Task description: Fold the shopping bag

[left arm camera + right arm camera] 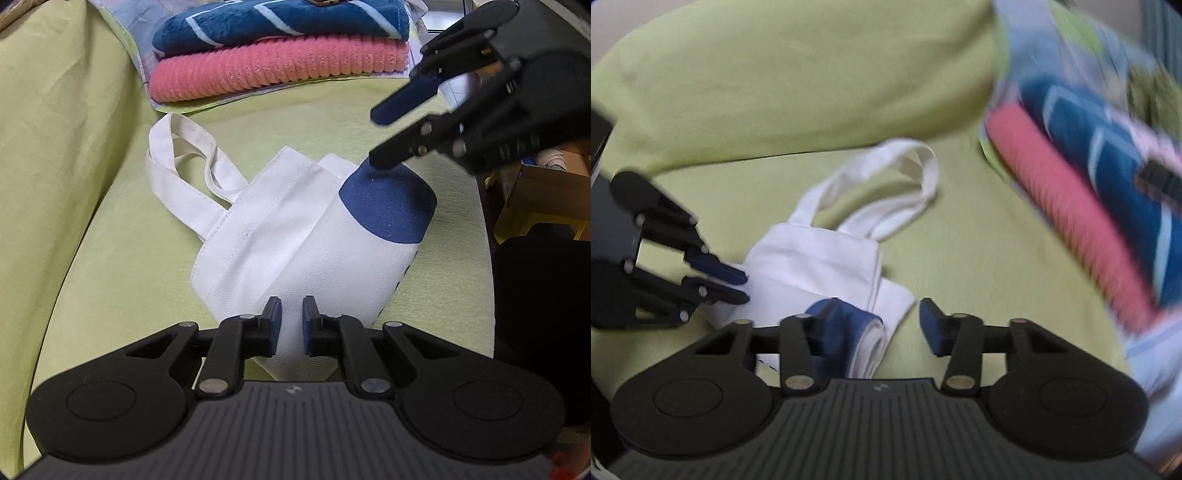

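A white canvas shopping bag (280, 229) (812, 258) lies partly folded on a green cover, its handles (177, 173) (916, 173) stretched away from me. One folded-over end shows a dark blue patch (388, 203) (842, 325). My left gripper (291, 301) (745, 286) is shut on the bag's near white edge, with fabric between its pads. My right gripper (373, 136) (877, 306) hovers over the blue end with its jaws apart. Its lower finger touches the top of the patch, and nothing is pinched. The right wrist view is blurred.
A folded pink towel (277, 70) (1082, 214) with a blue striped towel (277, 26) (1126, 177) on top lies beyond the bag. The green cover (92, 221) rises into a cushion at the left. A cardboard box (546, 192) stands past the right edge.
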Motion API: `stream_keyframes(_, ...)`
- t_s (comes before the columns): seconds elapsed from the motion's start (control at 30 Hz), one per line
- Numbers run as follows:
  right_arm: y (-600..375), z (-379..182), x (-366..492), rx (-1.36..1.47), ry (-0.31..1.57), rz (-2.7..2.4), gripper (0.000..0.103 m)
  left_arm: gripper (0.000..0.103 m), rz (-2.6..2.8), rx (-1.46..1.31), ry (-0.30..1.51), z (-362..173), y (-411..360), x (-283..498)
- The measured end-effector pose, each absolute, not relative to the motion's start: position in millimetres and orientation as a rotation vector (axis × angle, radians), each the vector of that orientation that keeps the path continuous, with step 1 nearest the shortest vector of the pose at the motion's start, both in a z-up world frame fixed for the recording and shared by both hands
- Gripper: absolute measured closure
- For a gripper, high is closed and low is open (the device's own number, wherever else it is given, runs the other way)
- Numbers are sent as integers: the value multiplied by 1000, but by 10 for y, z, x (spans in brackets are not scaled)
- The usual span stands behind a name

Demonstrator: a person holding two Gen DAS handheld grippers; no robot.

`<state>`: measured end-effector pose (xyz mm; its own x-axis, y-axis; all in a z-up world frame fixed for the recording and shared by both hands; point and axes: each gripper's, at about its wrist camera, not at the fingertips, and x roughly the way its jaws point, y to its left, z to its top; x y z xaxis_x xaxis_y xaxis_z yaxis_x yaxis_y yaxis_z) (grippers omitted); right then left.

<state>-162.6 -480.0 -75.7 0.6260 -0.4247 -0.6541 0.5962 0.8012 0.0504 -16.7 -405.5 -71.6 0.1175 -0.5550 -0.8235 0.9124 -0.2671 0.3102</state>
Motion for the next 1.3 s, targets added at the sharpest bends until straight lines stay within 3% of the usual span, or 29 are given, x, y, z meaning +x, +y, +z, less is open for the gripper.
stream_keyframes(0.07, -4734, -797, -1524, 203, 693, -577, 77, 93, -1493, 1114, 440, -716, -4052, -165)
stream_keyframes(0.23, -4598, -929, -1425, 132, 727, -561, 78, 93, -1493, 1107, 440, -720, -4060, -158)
stream_keyframes(0.67, -4971, -1240, -1534, 416, 667, -571, 74, 93, -1496, 1054, 469, -748, -4125, -95)
stream_keyframes(1.3, -4790, -1236, -1411, 438, 667, -615, 69, 95, -1477, 1046, 416, -785, -4039, -147)
